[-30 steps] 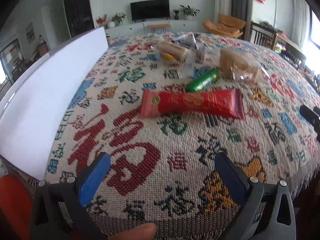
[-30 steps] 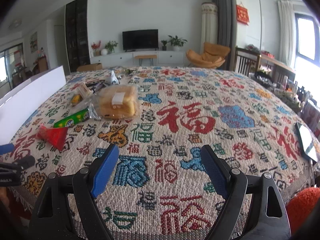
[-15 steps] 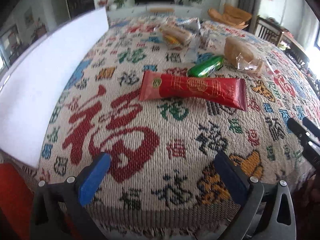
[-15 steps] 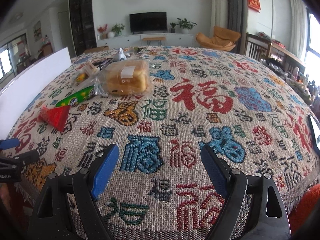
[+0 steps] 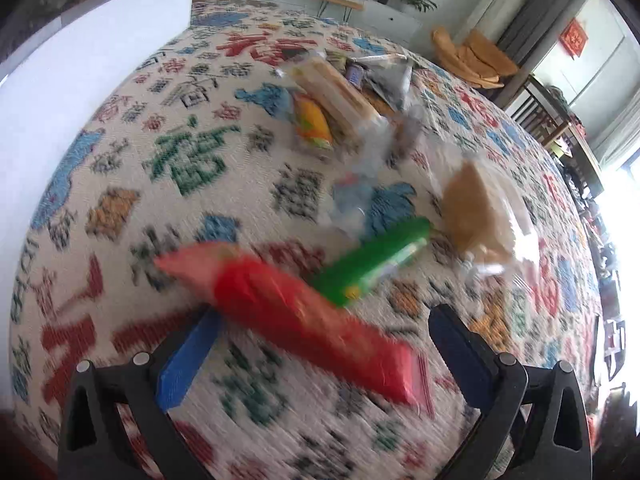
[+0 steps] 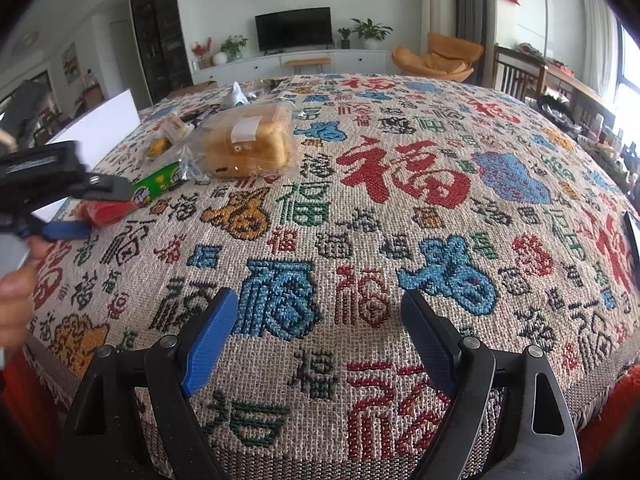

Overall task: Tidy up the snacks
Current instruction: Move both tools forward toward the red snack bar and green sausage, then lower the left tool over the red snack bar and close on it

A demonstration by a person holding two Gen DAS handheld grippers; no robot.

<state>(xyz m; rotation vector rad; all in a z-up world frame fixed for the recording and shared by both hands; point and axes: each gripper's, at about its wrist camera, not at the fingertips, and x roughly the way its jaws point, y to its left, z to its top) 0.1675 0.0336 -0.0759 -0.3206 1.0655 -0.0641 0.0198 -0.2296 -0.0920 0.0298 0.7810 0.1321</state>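
- The left tongs (image 5: 320, 354) are spread wide, grasping nothing, low over the surface (image 6: 400, 216), which is covered by a woven cloth with red, blue and green characters.
- The red snack packet (image 5: 304, 320) lies flat on the cloth, its long body running slantwise across the gap between the blue pads (image 5: 186, 364) of the left tongs; the picture is blurred, so I cannot tell whether a pad touches it.
- Just beyond the red packet lies a green packet (image 5: 372, 266), one end almost against the red one.
- Further from the red packet, on the right, sits a clear bag of bread (image 5: 476, 210); behind it are a sandwich-like pack (image 5: 336, 92), a small orange-yellow packet (image 5: 312, 124) and crumpled silver wrappers (image 5: 388, 80).
- A white board (image 5: 80, 80) stands upright along the left edge of the surface, well apart from the red packet.
- The right tongs (image 6: 320, 338) are also released, empty, over the near edge of the surface, far to the right of the red packet.
- In the right wrist view a hand (image 6: 16, 300) holds the left tool at the left edge.
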